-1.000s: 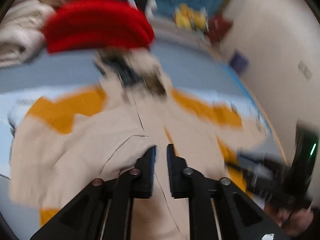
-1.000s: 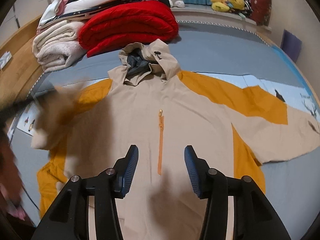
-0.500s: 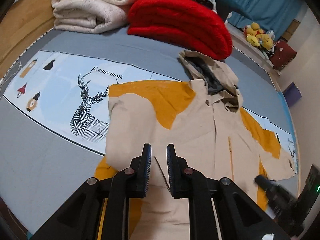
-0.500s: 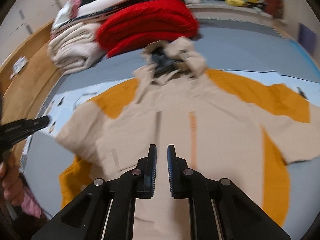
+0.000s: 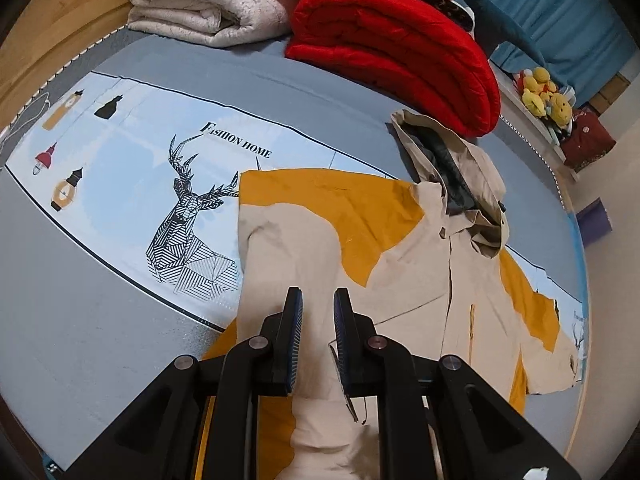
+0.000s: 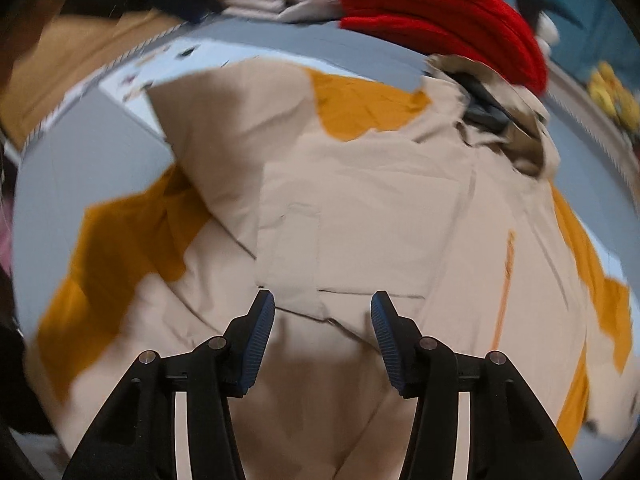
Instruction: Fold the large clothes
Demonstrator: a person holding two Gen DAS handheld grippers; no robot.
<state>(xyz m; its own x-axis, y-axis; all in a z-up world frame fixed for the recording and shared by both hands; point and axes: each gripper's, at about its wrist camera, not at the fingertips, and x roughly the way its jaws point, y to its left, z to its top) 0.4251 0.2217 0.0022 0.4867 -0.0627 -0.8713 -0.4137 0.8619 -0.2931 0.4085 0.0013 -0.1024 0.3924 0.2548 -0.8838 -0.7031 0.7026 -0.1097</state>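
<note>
A beige and orange hooded jacket (image 5: 420, 272) lies front up on the bed, its hood (image 5: 452, 168) toward the red blanket. Its left sleeve (image 5: 288, 248) is folded down along the body. My left gripper (image 5: 318, 294) is shut on that sleeve, and bunched beige cloth runs between the narrow jaws toward the camera. In the blurred right wrist view, my right gripper (image 6: 322, 300) hovers close over the jacket (image 6: 380, 208) chest. Its jaws are opening and nothing is pinched between them. The orange zip (image 6: 506, 280) lies to its right.
A folded red blanket (image 5: 392, 48) and cream blankets (image 5: 208, 4) are stacked at the head of the bed. The sheet's deer print (image 5: 188, 220) lies left of the jacket. Yellow plush toys (image 5: 546, 96) sit on a ledge at the far right.
The left gripper carried the sleeve across, and it now lies folded along the body. The right gripper shut, then opened again, and dropped closer to the jacket's chest.
</note>
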